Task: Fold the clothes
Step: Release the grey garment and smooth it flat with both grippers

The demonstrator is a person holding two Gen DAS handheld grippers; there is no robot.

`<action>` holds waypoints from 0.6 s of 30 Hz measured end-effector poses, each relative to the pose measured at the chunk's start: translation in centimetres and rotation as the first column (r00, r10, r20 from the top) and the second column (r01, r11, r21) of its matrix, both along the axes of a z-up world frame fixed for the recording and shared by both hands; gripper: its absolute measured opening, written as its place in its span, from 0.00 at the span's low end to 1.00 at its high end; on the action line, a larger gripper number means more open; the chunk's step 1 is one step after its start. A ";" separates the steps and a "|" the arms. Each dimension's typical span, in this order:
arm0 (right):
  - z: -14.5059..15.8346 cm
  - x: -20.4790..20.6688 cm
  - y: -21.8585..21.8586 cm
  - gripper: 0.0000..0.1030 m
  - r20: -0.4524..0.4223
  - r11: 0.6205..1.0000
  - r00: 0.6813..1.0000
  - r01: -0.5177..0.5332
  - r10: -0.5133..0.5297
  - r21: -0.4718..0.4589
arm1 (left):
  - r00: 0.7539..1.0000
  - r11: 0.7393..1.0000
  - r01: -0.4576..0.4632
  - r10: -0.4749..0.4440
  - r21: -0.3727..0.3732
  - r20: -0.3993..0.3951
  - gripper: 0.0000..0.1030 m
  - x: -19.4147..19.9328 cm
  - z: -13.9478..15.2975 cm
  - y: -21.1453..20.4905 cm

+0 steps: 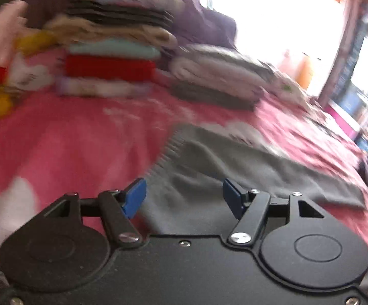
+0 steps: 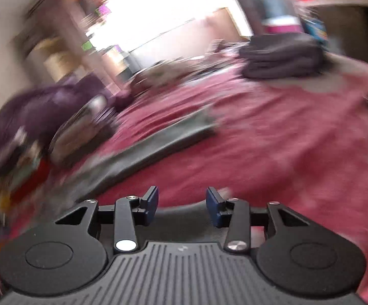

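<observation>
A grey garment (image 1: 235, 167) was seen on a pink, white-patched bedspread (image 1: 69, 139); a red layer (image 1: 110, 67) was stacked upper left.

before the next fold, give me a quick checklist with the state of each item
1. Left gripper empty, blue pads apart: ok.
2. Right gripper empty, pads apart: ok.
3. Grey garment lying on the pink bedspread, held by neither gripper: ok.
4. Garment smooth: not ok, creases show near the left gripper.
5. Folded stack apart from the garment: ok.
6. Garment's edges lined up: cannot tell, both views are blurred.
</observation>
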State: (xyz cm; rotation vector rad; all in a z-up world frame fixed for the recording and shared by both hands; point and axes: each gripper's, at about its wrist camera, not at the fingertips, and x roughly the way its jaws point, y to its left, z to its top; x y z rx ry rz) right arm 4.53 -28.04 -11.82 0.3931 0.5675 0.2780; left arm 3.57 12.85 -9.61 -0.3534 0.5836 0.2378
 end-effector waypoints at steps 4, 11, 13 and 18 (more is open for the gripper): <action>-0.3 0.9 3.1 0.41 -0.027 0.996 0.998 -0.065 0.063 -0.055 | 0.996 0.997 0.082 -0.082 0.004 -0.023 0.62 1.5 -0.9 -1.8; 3.7 7.6 7.6 0.41 0.019 0.975 0.986 -0.163 0.168 -0.148 | 0.982 0.981 0.190 -0.189 0.046 -0.014 0.52 7.6 -0.1 -2.8; 4.2 10.3 9.9 0.40 0.038 0.963 0.976 -0.203 0.212 -0.176 | 0.971 0.967 0.239 -0.239 0.082 -0.010 0.45 9.6 -0.3 -3.6; 2.6 15.4 15.2 0.32 -0.001 0.930 0.959 -0.275 0.283 -0.243 | 0.934 0.921 0.354 -0.337 0.164 -0.123 0.41 12.7 -3.7 -5.3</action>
